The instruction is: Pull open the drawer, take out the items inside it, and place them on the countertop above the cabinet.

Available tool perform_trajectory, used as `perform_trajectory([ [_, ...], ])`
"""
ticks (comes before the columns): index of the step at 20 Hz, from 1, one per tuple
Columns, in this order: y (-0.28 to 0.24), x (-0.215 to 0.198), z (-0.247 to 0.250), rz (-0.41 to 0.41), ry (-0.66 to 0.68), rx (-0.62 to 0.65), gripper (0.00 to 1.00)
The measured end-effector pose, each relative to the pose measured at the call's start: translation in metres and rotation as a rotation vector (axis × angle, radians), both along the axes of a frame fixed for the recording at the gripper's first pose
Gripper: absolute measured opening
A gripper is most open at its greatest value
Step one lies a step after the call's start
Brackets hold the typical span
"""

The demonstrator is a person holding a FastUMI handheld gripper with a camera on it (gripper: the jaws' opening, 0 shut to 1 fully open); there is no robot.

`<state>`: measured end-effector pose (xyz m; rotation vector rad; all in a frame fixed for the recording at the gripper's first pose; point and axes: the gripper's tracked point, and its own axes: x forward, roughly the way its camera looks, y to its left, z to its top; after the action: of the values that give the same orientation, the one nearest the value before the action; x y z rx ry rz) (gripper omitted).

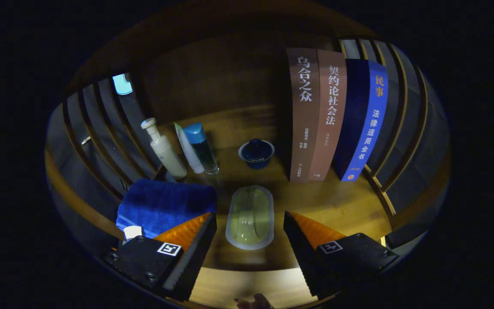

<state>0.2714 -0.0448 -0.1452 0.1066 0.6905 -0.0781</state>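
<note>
My claw (250,240) hung open and empty over the wooden surface (337,201), a pale soap dish (250,216) lying between its fingers. Beyond stood books (317,116), a lidded cup (256,152), bottles (163,148) and a blue towel (165,204).

A pale green oval soap dish (250,217) with a lighter rim lies flat on the wooden countertop (341,201), between the spread fingers of the gripper (250,240) and touching neither. A folded blue towel (163,206) lies just beside it, partly behind one finger. Beyond the dish stands a small dark blue lidded cup (256,153). Near the towel's far edge stand a cream bottle (164,149), leaning a little, a white tube (188,150) and a clear bottle with a blue cap (203,148), close together.
</note>
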Motion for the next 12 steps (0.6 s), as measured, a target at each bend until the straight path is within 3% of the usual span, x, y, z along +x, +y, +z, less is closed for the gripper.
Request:
perform_trajectory([
  [4,0.01,-0.046,0.024,0.012,-0.084,-0.008,1.0],
  [12,0.033,-0.173,0.072,0.091,-0.395,-0.069,0.99],
])
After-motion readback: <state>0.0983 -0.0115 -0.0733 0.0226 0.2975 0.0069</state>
